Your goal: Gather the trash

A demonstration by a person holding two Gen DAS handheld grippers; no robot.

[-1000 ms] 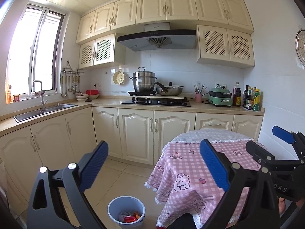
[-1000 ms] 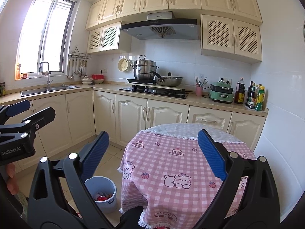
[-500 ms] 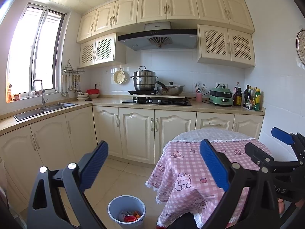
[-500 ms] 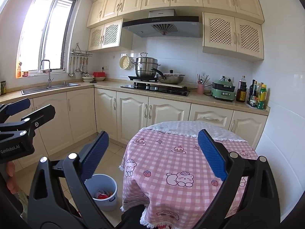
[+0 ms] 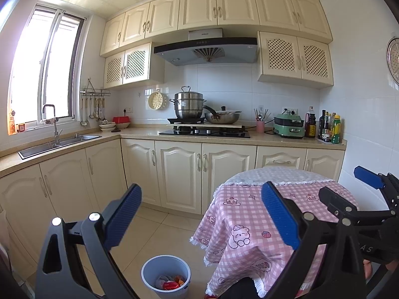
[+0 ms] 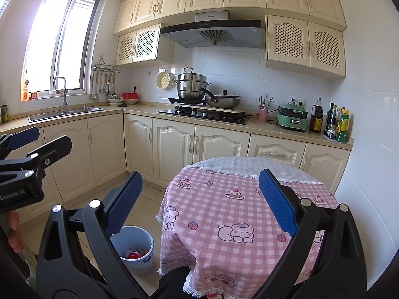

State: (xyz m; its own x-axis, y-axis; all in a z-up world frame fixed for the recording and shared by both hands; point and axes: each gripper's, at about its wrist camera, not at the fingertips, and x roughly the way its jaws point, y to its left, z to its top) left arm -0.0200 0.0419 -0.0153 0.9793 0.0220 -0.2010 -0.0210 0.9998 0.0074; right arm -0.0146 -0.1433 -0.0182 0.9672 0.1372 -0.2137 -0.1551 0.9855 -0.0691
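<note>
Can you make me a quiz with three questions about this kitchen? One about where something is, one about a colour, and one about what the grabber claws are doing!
1. Where is the bin?
A. On the floor beside the table
B. On the counter
C. In the sink

2. What colour is the tablecloth?
A. Green stripes
B. Pink and white checks
C. Plain yellow

3. What are the left gripper and the right gripper doing?
A. Both squeezing trash
B. One holding a cup
C. Both open, holding nothing

Answers:
1 A, it stands on the floor tiles by the cloth's edge.
2 B, pink checks with little bears.
3 C, the blue pads stand wide apart with nothing between them.
</note>
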